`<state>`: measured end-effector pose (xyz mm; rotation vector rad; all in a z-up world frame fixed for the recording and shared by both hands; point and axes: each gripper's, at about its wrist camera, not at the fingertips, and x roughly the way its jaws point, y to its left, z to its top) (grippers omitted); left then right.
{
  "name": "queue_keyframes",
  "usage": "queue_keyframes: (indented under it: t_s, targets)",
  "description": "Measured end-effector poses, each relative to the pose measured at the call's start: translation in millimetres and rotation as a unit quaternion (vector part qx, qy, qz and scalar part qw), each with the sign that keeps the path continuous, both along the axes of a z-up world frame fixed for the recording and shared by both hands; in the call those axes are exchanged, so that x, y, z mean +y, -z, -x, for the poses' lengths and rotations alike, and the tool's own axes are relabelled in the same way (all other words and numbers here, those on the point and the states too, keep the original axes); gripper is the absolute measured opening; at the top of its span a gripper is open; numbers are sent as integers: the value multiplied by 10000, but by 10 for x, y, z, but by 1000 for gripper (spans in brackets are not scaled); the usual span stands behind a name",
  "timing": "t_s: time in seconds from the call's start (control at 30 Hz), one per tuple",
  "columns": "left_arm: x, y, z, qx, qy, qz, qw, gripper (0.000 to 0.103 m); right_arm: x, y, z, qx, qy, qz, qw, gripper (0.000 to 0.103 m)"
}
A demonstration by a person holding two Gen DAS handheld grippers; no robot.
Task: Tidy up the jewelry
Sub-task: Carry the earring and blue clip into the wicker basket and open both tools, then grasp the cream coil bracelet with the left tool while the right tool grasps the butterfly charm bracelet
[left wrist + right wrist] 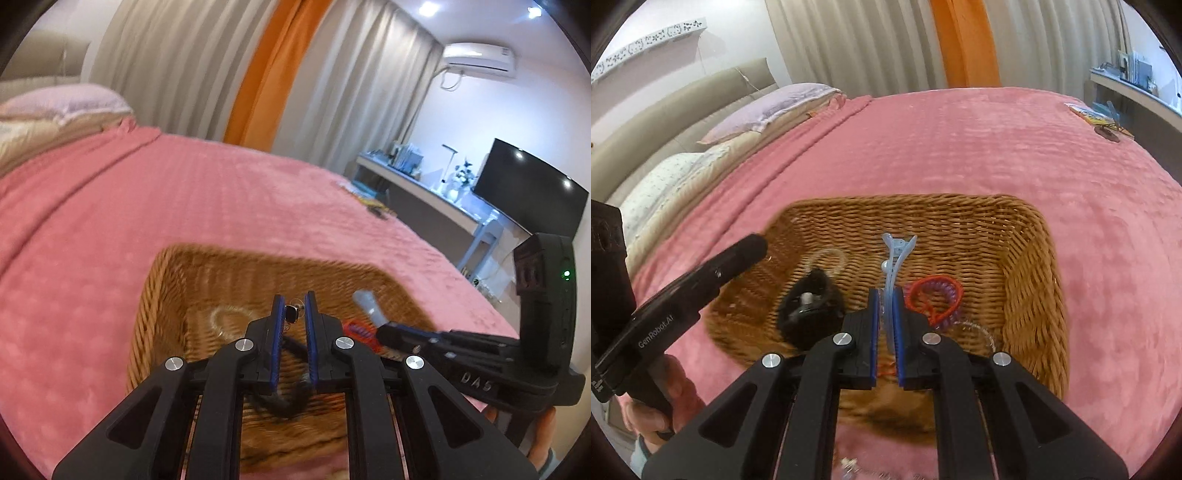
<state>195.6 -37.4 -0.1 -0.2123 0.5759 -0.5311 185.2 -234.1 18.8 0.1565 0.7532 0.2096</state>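
Observation:
A wicker basket sits on the pink bedspread. My left gripper is over it with its jaws slightly apart; a small dark earring sits between the tips against the left finger, and whether it is gripped is unclear. My right gripper is shut on a light blue hair clip, held above the basket; the clip also shows in the left wrist view. In the basket lie a black scrunchie, a clear ring, a red coil hair tie and a clear coil tie.
The pink bedspread surrounds the basket. Small items lie at the bed's far corner. Pillows and a headboard are at the left. A desk with a TV stands beyond the bed.

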Motion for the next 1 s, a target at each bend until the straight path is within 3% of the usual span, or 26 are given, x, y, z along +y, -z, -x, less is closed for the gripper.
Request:
queue_keyframes:
  t_s: [0.2,0.27,0.33,0.37,0.4,0.47,0.67,0.8,1.0]
  targets:
    - [-107,80,-43,125,17,-328,9994,11,15,166,-73,132,139,319,9993,6]
    - [-118,91,-38,144,22,-375,9992,23,13,156,-61,123,149,332,9993,6]
    - [-76,67,2,100,-49,-320,9994,39,-26,145,-53,156,142,183,9996,13]
    - [-46,48,31,98,-101,-276,9995,46,-58,135,-40,159,185,128,9996,23]
    - [-5,28,71,79,-178,-215,9996,46,-89,117,-16,129,245,107,9996,33]
    - [58,-10,165,22,-253,-88,9996,54,-135,55,56,55,332,82,9994,40]
    - [141,-238,592,-243,-226,164,9993,56,-210,-188,484,-174,329,-76,9993,40]
    - [145,-286,975,-323,-87,72,9994,56,-144,-263,889,-318,237,165,9991,40]
    - [174,30,1248,169,-64,-170,9997,55,-95,-15,1278,-184,280,522,9981,40]
